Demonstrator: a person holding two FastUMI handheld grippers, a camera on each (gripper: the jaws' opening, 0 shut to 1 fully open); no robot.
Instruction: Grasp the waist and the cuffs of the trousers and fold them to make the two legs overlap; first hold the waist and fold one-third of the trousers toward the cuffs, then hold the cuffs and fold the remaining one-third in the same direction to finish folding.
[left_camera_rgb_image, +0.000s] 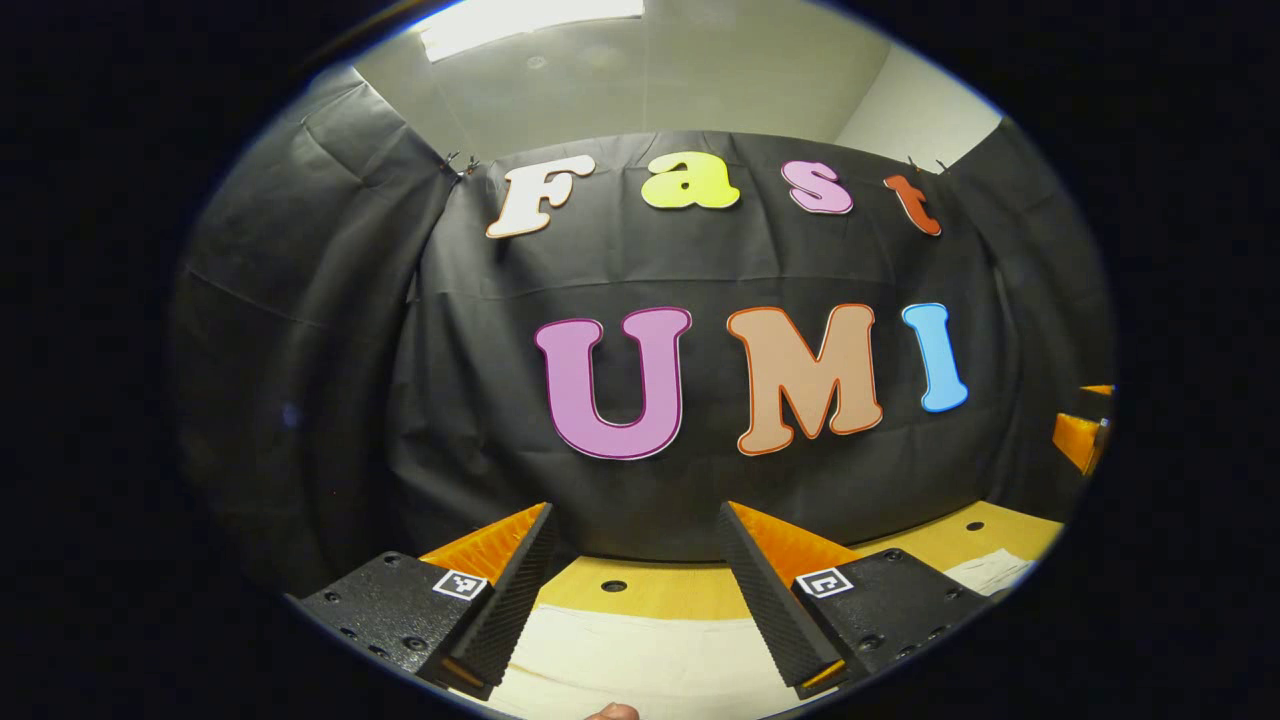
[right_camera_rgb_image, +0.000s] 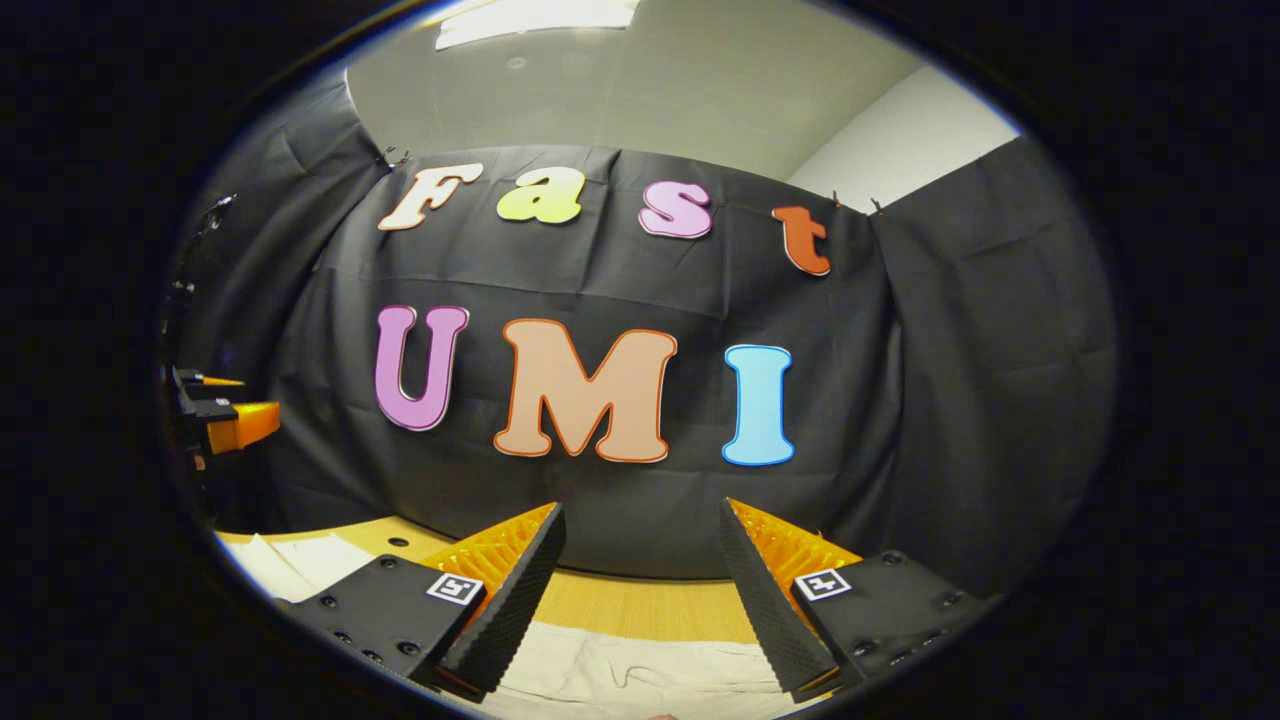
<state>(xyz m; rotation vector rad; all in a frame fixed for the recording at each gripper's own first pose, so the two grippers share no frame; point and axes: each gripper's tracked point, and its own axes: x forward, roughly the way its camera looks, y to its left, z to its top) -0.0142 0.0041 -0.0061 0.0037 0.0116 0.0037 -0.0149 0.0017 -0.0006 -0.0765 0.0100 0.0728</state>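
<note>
Left gripper view: a wooden table (left_camera_rgb_image: 690, 590) runs to the black cloth wall (left_camera_rgb_image: 480, 340), with pale trousers (left_camera_rgb_image: 640, 655) lying near, below the left gripper (left_camera_rgb_image: 635, 530), jaws wide apart and empty. Right gripper view: the right gripper (right_camera_rgb_image: 640, 530) also gapes empty above the trousers (right_camera_rgb_image: 620, 670), the other gripper at far left.

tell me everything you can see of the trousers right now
The trousers are a pale cream, soft-looking cloth lying flat on the wooden table, with slight wrinkles. Just a strip shows low between the open fingers of the right gripper, and likewise under the left gripper as trousers. Neither gripper touches them. Waist and cuffs cannot be told apart.
</note>
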